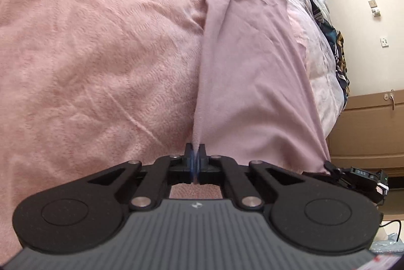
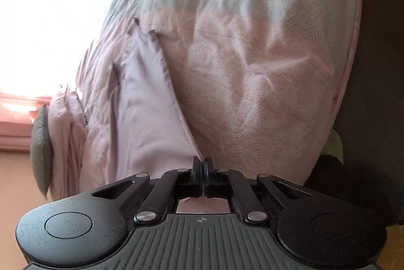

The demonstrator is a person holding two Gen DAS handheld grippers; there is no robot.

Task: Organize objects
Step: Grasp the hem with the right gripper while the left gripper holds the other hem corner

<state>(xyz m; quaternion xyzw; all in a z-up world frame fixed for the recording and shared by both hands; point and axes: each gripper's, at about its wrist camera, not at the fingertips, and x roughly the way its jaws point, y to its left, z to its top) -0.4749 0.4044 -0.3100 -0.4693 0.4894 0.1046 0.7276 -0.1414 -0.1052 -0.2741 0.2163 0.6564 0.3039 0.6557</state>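
Observation:
A thin mauve cloth (image 1: 252, 68) lies stretched over a fluffy pink blanket (image 1: 88, 55) on a bed. My left gripper (image 1: 195, 147) is shut on one near corner of it, and the fabric rises taut from the jaws. At the right of the left wrist view, the cloth's other near corner runs down to my right gripper (image 1: 330, 166). In the right wrist view the right gripper (image 2: 202, 161) is shut, with the edge of the cloth (image 2: 146, 106) running into its jaws. The far end of the cloth is folded and crumpled.
The pink blanket (image 2: 252, 80) covers the bed, with a pale quilt beyond it. A dark patterned fabric (image 1: 338, 53) lies at the bed's far edge. A wooden cabinet (image 1: 366, 131) stands beside the bed. A grey cushion (image 2: 41, 151) sits below a bright window (image 2: 50, 30).

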